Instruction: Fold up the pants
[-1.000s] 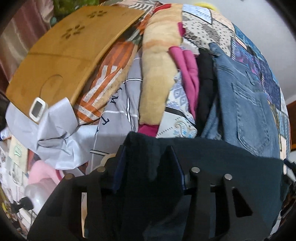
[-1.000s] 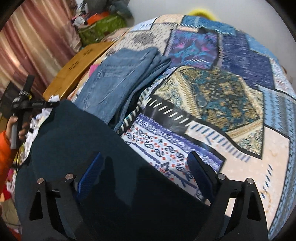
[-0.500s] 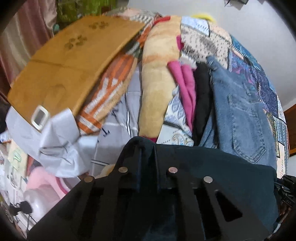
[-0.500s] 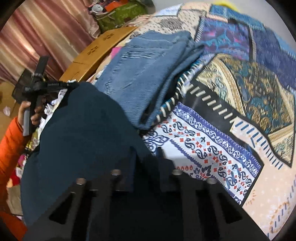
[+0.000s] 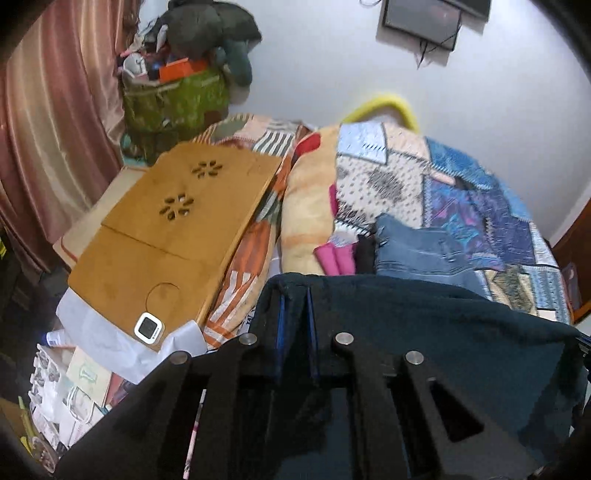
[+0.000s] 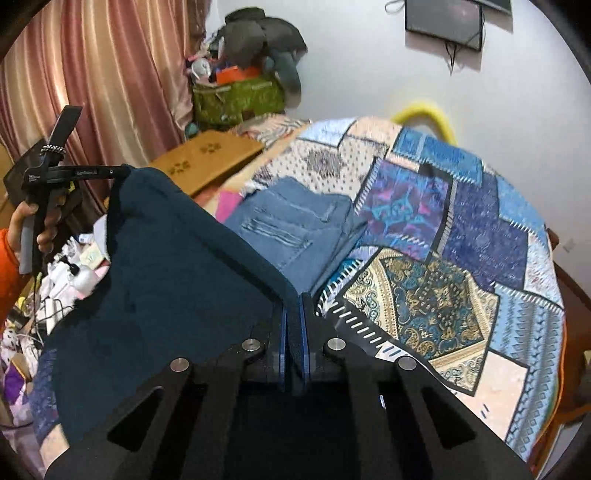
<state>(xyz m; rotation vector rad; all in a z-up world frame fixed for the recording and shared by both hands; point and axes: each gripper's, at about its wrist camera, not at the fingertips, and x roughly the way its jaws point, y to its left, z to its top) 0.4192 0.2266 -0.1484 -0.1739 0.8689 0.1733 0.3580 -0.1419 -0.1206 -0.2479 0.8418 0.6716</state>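
Item: dark teal pants [image 6: 166, 266]; lifted clear of the bed [image 6: 480, 236], stretched as one sheet between the two tools, upper edge taut, the rest hanging towards the cameras.

Left tool [image 5: 294, 295]: pressed together on one top corner of the pants, cloth pinched between the blue pads; seen from the right wrist view at the far left, with a person's hand [image 6: 35, 225] and orange sleeve [image 6: 7, 269] gripping its handle.

Right tool [image 6: 294, 299]: pressed together on the opposite corner of the pants, dark cloth sandwiched between its blue pads.

Both tools have just been closing; cloth lies between the pads of each.

Bed: covered by a patchwork quilt [image 6: 436, 302] in blues, purple and beige.

Folded blue jeans [image 6: 295, 232]: lying on the quilt, just beyond the raised pants.

Pink and black garments [image 5: 347, 254]: beside the jeans on the left.

Wooden lap desk [image 5: 177, 229]: tilted on striped bedding, small white timer [image 5: 148, 326] at its near corner.

Green bag [image 5: 173, 99]: stuffed full, by the pink curtain [image 5: 48, 147].

Wall: white, dark screen [image 6: 443, 22] mounted high.
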